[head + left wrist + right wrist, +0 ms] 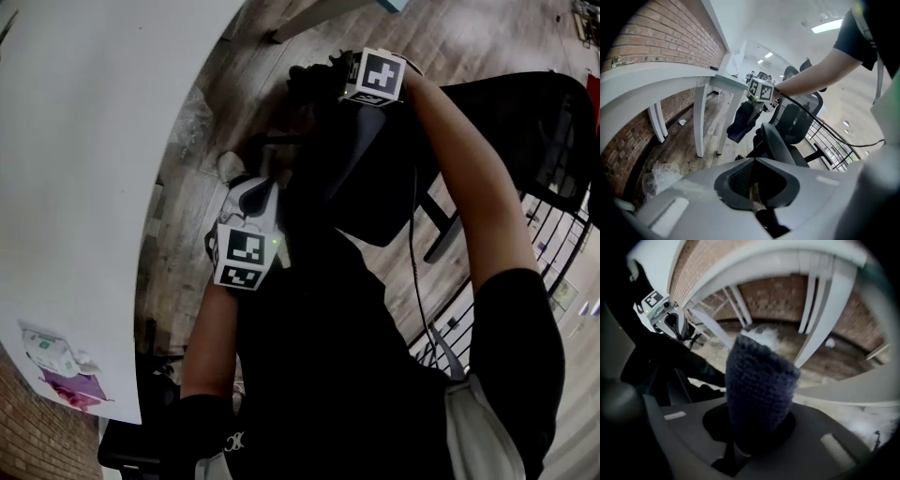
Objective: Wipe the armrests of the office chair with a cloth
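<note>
The black office chair (375, 178) stands beside the white table. In the left gripper view its grey armrest (776, 140) runs away from my left gripper (757, 187), whose jaws seem shut on the armrest's near end. My right gripper (750, 437) is shut on a dark blue knitted cloth (759, 385) that sticks up out of the jaws. In the head view the right gripper (323, 80) holds the cloth (305, 84) beyond the chair, and the left gripper (255, 192) is nearer, at the chair's left side. From the left gripper view the cloth (743, 122) hangs under the right gripper's marker cube (761, 89).
A white curved table (84, 159) fills the left, its legs (699, 117) standing on wood flooring by a brick wall (665, 37). A second black chair (548, 131) and a metal railing (459, 319) are at the right. A crumpled plastic bag (661, 176) lies under the table.
</note>
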### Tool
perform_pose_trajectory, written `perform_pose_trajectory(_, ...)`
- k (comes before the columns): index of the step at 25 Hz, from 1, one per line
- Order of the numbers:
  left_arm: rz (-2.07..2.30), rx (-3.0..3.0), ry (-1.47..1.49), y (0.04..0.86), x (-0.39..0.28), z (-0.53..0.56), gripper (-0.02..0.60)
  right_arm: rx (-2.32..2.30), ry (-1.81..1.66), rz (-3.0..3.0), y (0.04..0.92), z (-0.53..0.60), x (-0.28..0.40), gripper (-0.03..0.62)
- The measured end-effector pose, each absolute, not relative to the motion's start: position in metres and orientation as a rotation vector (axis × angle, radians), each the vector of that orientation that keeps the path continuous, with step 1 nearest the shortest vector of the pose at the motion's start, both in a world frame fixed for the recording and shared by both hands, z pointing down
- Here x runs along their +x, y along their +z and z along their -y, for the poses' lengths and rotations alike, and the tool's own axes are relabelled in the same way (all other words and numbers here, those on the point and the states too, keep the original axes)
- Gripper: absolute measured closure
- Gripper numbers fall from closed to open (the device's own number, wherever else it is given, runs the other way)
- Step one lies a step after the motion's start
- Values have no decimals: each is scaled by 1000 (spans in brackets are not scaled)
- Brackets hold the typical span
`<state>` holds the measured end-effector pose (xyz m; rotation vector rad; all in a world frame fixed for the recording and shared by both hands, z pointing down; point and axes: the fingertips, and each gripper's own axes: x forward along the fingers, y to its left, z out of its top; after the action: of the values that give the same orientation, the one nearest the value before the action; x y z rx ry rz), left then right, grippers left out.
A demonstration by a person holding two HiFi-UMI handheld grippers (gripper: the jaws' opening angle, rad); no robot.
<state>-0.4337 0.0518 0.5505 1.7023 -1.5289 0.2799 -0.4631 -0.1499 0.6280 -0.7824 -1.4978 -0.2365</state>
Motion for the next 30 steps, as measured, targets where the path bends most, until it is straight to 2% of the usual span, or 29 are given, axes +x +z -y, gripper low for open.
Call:
perform_pose_trajectory(5,1518,1752,400,545,-454,-34,575,-508,-390,1999,535,160,-455,542)
perform_pose_trajectory(12,1509,1798,494,522,-453,6,576,-139,-278,2323,465,153,-322,542)
perform_pose_trajectory(17,1484,1822,624,507,-417,29,576,44,-99,2414,486,137,-225,542)
perform_pose_trajectory(20,1473,1825,640,500,-388,41,576,67,-16,2437,519,124,-190,542)
perform_pose_trajectory(30,1396,1855,780,492,-311,48,575,-5,189,2603,588,92,-210,542)
